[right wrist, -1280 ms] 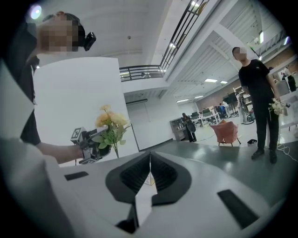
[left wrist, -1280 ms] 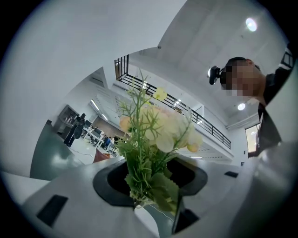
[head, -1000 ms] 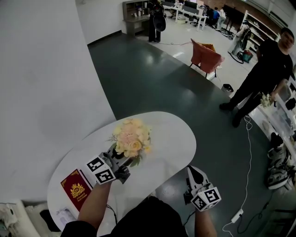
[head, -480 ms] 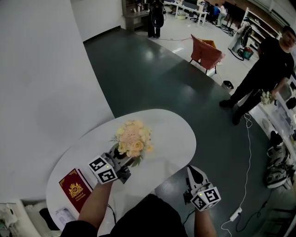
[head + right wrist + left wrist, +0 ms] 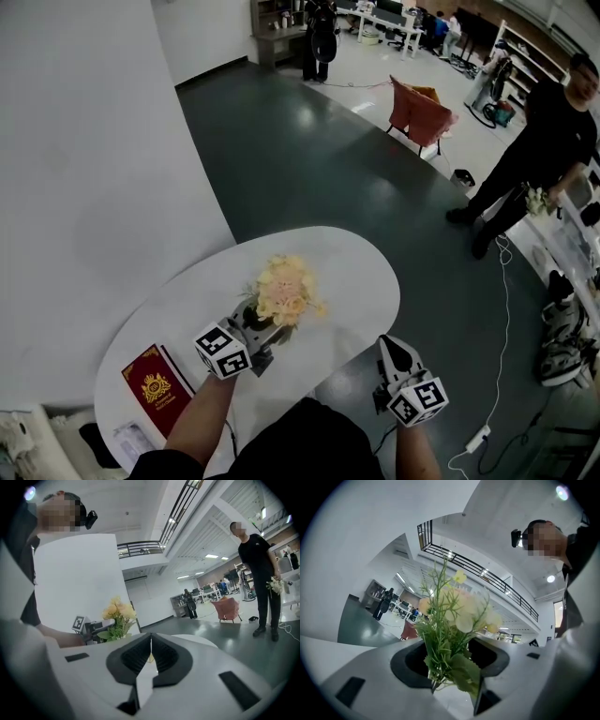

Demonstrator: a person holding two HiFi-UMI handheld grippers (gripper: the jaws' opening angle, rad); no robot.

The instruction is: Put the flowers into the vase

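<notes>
A bouquet of pale yellow and cream flowers (image 5: 286, 289) with green leaves stands upright over the white oval table (image 5: 352, 272). My left gripper (image 5: 259, 325) is shut on its stems, pointing level. In the left gripper view the stems and leaves (image 5: 449, 660) sit between the dark jaws, blooms above. My right gripper (image 5: 395, 350) hangs just off the table's near right edge, shut with nothing in it; its view shows the pads (image 5: 161, 654) pressed together and the bouquet (image 5: 119, 611) far left. I see no vase clearly.
A red passport-like booklet (image 5: 155, 386) lies on the table's near left end. A white wall (image 5: 84, 187) rises on the left. A person in black (image 5: 539, 159) stands at the right, beyond an orange chair (image 5: 417, 112). A white cable (image 5: 503, 309) runs across the dark floor.
The left gripper has sunk with the bouquet and drifted a little right, so the flowers sit lower over the table. The right gripper has stayed put.
</notes>
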